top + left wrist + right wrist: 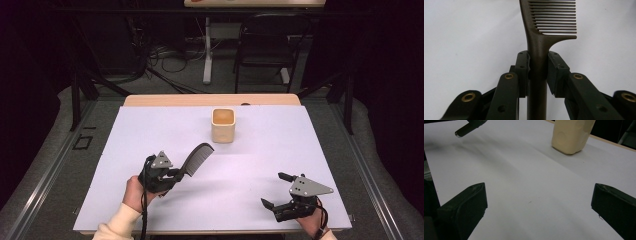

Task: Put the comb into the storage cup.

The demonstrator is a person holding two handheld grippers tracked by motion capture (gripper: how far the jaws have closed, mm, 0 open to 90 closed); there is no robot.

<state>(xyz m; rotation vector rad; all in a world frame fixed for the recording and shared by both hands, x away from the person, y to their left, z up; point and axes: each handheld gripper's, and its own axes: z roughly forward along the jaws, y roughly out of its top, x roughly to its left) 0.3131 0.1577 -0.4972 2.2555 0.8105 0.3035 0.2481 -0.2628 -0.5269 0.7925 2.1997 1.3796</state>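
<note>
The white sheet (165, 125) covers most of the table (210, 99), with wide bare room between the two grippers and around the cream square cup (223, 124) near the far edge. The left gripper (172, 176) clamps the dark plastic comb (196, 157) by its smooth handle, teeth end raised toward the cup; the handle's base is hidden between the jaws. The right gripper (276, 191) rests by the near right edge, jaws wide apart, holding nothing.

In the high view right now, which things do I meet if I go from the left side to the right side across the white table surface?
left gripper shut on the handle of the dark comb → beige square cup → right gripper, with its jaws open and nothing between them.
</note>
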